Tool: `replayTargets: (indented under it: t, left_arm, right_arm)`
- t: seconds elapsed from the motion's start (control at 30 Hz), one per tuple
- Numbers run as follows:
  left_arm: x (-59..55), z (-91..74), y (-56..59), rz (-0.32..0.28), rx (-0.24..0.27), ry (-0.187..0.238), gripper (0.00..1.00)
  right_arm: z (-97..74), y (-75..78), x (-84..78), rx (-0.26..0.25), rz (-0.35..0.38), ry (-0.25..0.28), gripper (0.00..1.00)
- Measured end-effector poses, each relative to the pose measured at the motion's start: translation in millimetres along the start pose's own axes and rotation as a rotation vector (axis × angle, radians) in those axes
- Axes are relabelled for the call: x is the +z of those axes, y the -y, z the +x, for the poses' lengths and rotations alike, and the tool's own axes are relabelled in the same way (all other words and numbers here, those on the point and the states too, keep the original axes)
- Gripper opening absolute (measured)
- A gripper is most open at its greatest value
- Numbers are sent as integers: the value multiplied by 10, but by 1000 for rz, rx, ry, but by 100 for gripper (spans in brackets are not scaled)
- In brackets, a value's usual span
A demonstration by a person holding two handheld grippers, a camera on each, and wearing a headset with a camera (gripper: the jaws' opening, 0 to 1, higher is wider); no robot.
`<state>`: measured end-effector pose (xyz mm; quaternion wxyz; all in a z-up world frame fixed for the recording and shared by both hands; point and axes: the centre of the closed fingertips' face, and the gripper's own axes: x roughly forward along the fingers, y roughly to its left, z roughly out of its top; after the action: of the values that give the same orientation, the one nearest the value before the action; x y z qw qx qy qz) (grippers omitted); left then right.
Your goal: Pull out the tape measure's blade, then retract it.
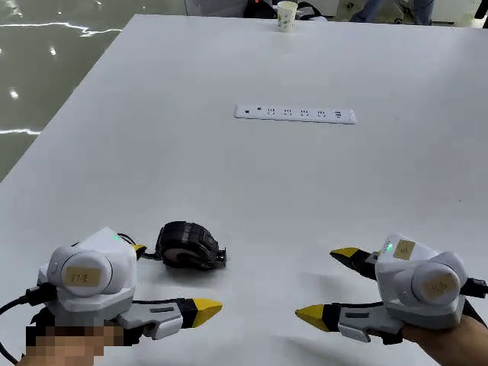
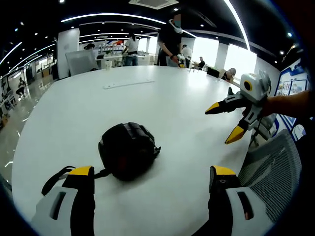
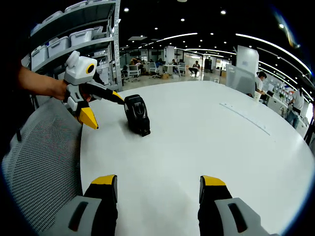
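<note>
A black tape measure (image 1: 187, 245) lies on the white table (image 1: 274, 175) near its front edge, blade fully inside. My left gripper (image 1: 172, 278) stands open just in front of it, its far yellow tip beside the case, touching nothing. In the left gripper view the tape measure (image 2: 129, 150) sits between and slightly beyond the open left gripper (image 2: 152, 172), with a black strap (image 2: 54, 179) trailing off it. My right gripper (image 1: 328, 284) is open further right, apart from the case. From the right gripper (image 3: 158, 181) I see the tape measure (image 3: 137, 114) ahead, with the left gripper (image 3: 104, 109) next to it.
A white power strip (image 1: 295, 113) lies mid-table and a paper cup (image 1: 287, 15) stands at the far edge. A grey mesh chair (image 3: 39, 157) is close behind the near edge. People stand beyond the table's far end.
</note>
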<state>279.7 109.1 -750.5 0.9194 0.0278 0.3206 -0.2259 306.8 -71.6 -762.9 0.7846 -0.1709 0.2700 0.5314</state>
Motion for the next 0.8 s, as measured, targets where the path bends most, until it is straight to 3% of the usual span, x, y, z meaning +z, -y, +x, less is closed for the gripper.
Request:
replayTargets:
  t: [0.37, 0.67, 0.8]
  left_arm:
    - [5, -140, 59, 16, -26, 37, 99]
    - [-32, -201, 117, 30, -37, 48, 99]
    - [5, -231, 119, 38, -33, 79, 99]
  right_arm:
    - [-109, -111, 62, -43, 50, 77, 78]
    - [-174, -183, 36, -69, 90, 103, 90]
    - [-217, -195, 33, -84, 107, 111, 95]
